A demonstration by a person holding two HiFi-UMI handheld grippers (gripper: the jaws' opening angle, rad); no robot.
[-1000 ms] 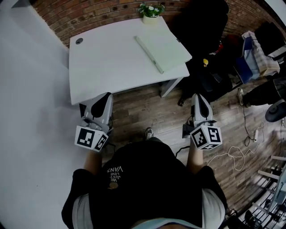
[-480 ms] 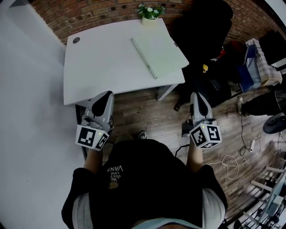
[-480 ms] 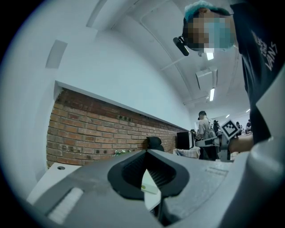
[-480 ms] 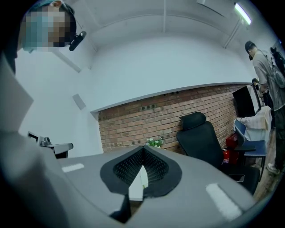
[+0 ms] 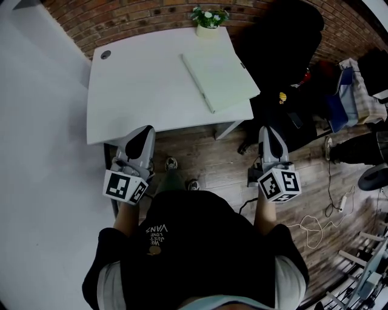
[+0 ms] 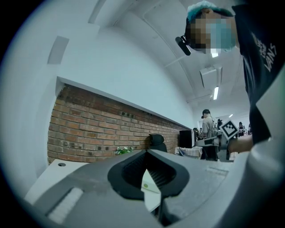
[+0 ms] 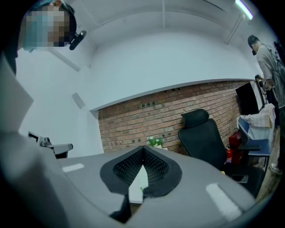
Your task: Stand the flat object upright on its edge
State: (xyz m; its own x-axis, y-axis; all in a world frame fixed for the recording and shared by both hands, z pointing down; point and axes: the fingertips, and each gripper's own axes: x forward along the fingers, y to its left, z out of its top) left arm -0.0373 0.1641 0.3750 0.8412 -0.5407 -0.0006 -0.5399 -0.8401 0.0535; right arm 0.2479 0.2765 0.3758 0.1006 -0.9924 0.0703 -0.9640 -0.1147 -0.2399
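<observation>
A pale green flat book (image 5: 219, 80) lies flat on the white table (image 5: 139, 85), at its right side near the front right corner. My left gripper (image 5: 140, 138) hangs shut and empty just off the table's front edge, at its left part. My right gripper (image 5: 269, 138) is shut and empty too, over the wooden floor to the right of the table leg. In the left gripper view a sliver of the book (image 6: 149, 186) shows through the gap of the closed jaws. The right gripper view shows the same book (image 7: 139, 181) the same way.
A small potted plant (image 5: 207, 18) stands at the table's far edge by the brick wall. A black office chair (image 5: 280, 36) is right of the table, with bags and cables (image 5: 315, 219) on the floor further right. A white wall is on the left.
The table has shifted slightly in the head view as the person stepped; a foot now shows between the grippers. Both grippers stay shut in about the same place.
</observation>
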